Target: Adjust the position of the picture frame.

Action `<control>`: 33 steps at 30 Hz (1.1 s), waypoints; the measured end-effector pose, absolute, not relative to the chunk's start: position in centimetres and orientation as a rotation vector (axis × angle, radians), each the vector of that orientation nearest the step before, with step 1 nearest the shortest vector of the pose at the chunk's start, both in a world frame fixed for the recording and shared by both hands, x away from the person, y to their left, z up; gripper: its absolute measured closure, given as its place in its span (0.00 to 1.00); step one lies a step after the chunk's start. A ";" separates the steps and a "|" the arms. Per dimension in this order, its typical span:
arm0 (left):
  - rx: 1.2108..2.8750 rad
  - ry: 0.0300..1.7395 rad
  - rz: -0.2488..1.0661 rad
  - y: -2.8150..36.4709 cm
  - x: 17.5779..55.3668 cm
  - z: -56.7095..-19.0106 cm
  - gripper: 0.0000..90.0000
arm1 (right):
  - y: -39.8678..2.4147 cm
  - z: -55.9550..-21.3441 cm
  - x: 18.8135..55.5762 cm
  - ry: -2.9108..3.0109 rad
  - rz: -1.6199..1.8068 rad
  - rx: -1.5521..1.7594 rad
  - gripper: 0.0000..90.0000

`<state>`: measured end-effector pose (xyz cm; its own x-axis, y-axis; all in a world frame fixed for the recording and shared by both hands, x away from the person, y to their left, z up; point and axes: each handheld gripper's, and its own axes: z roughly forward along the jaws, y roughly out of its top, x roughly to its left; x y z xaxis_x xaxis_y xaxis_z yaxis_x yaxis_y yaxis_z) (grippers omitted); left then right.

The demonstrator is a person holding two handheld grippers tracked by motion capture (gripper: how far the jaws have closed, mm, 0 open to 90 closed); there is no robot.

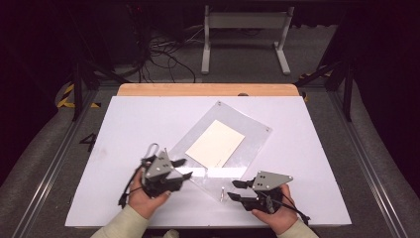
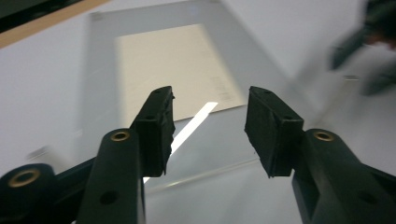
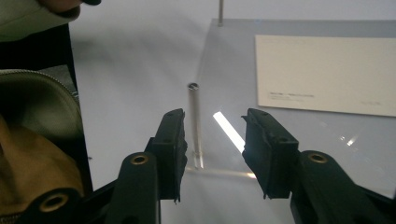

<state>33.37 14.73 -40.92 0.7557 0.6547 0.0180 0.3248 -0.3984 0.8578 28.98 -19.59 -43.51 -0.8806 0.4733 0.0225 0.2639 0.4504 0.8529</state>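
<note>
White tabletop (image 1: 129, 129) fills the middle of the high view, with a wooden strip (image 1: 208, 89) along its far edge and dark floor, cables and a pale metal stand (image 1: 245, 37) beyond that. A clear acrylic sheet (image 1: 247, 124) lies at an angle on the table, and a cream card (image 1: 216, 143) lies under or on it, near its centre. The left gripper (image 1: 184, 168) sits at the sheet's near-left edge, jaws apart with nothing between them, held in the left hand (image 1: 143, 196). The right gripper (image 1: 234, 191) is just off the sheet's near corner, jaws also apart, in the right hand (image 1: 277, 208). A small metal post (image 1: 223, 192) stands at that corner, just beside the right gripper's tips.

From the left gripper view, the two black jaws stand well apart above the sheet (image 2: 102, 56), and neither pad touches it. The card (image 2: 173, 70) lies beyond the jaws, and a bright strip of reflected light crosses the sheet between them. The right gripper (image 2: 369, 51) is a blur at the sheet's far right.

From the right gripper view, the jaws are open too, with the sheet's corner below the gap. The post (image 3: 194, 123) rises upright at that corner, just beside the left-hand jaw; whether it touches the pad I cannot tell. The card (image 3: 327, 74) lies farther along the sheet (image 3: 233, 56). A second post (image 3: 220, 11) stands at the sheet's far corner. A sleeve (image 3: 32, 18) shows past the table's edge.
</note>
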 end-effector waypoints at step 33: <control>2.165 0.605 0.451 13.6 28.6 -41.8 0.91 | -23.3 -40.9 28.8 2.352 1.175 0.694 0.92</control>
<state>28.62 13.58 -41.84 0.8202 0.5614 0.1103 0.2664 -0.5453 0.7948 28.79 -23.29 -40.88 -0.7877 0.5991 -0.1436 0.2449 0.5184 0.8193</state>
